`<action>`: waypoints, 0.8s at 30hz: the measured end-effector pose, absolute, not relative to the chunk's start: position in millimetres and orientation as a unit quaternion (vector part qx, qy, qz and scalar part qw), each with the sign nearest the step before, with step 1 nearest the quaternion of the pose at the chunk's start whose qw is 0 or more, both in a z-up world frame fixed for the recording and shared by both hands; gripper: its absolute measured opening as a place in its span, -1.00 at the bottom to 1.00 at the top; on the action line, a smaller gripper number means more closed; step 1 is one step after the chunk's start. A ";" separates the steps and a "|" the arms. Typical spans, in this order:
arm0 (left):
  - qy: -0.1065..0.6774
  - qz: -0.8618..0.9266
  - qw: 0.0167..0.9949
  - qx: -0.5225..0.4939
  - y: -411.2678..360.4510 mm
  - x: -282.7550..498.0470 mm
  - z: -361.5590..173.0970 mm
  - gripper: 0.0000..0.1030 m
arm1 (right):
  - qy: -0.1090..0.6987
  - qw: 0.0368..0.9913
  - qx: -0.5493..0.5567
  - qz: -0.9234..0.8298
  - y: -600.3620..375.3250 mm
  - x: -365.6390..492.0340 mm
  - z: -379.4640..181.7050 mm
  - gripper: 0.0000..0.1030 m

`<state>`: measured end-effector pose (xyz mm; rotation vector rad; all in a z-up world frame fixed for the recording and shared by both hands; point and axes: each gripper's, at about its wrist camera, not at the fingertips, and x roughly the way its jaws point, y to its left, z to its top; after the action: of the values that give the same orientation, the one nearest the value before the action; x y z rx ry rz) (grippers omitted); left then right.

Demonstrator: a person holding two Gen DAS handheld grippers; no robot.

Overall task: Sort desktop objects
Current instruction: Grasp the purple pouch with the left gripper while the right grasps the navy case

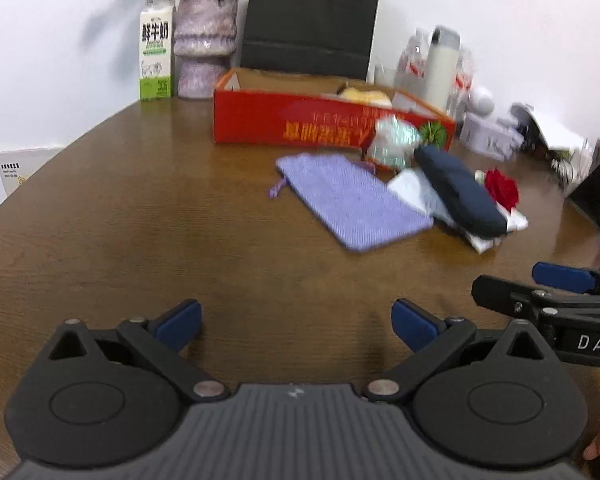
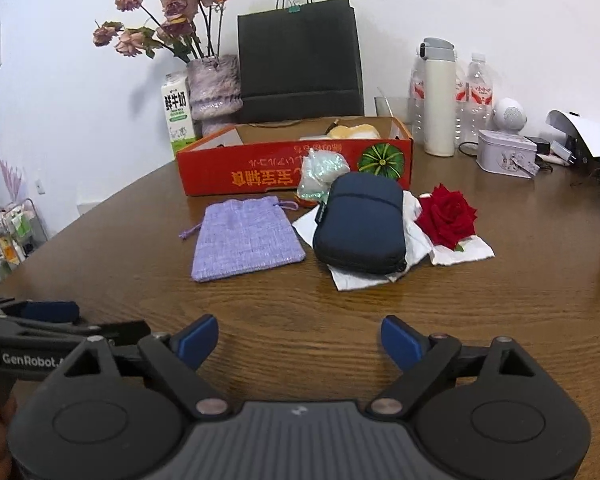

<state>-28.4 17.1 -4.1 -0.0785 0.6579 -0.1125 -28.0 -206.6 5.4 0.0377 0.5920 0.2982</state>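
A lilac drawstring pouch (image 2: 246, 238) lies flat on the brown table (image 2: 340, 320). Right of it a navy zip case (image 2: 360, 222) rests on crumpled white paper (image 2: 416, 240), with a red rose (image 2: 446, 216) beside it. A shiny iridescent bag (image 2: 322, 174) leans on the open red cardboard box (image 2: 292, 168), which holds a yellow item (image 2: 354, 131). My right gripper (image 2: 298, 344) hovers open over bare wood, short of the pouch and case. My left gripper (image 1: 296, 324) is open too, nothing between its pads, with the pouch (image 1: 352, 200) and case (image 1: 460, 192) farther ahead to the right.
Against the wall stand a milk carton (image 2: 177, 114), a fuzzy vase of dried roses (image 2: 214, 88), a black paper bag (image 2: 298, 60), a white flask (image 2: 439, 100), water bottles (image 2: 478, 96), a small tin (image 2: 506, 152) and a white round device (image 2: 509, 114). Cables and papers crowd the right edge.
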 end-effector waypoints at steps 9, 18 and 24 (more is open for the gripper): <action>0.294 -0.086 0.952 -0.027 -1.0 61.1 17.5 0.94 | 0.283 0.952 0.004 0.115 -209.7 62.1 32.8 0.70; 0.321 -0.095 0.942 0.010 -33.3 110.0 -4.0 0.97 | 0.319 0.941 0.061 0.100 -219.2 116.8 15.6 0.11; 0.335 -0.066 0.940 0.023 -32.3 113.9 -10.4 0.28 | 0.282 0.951 0.075 0.104 -239.5 83.2 41.7 0.11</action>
<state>113.9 -32.3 -10.4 0.0466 0.6831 -0.1339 83.2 -239.5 41.7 0.1517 0.5735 0.2121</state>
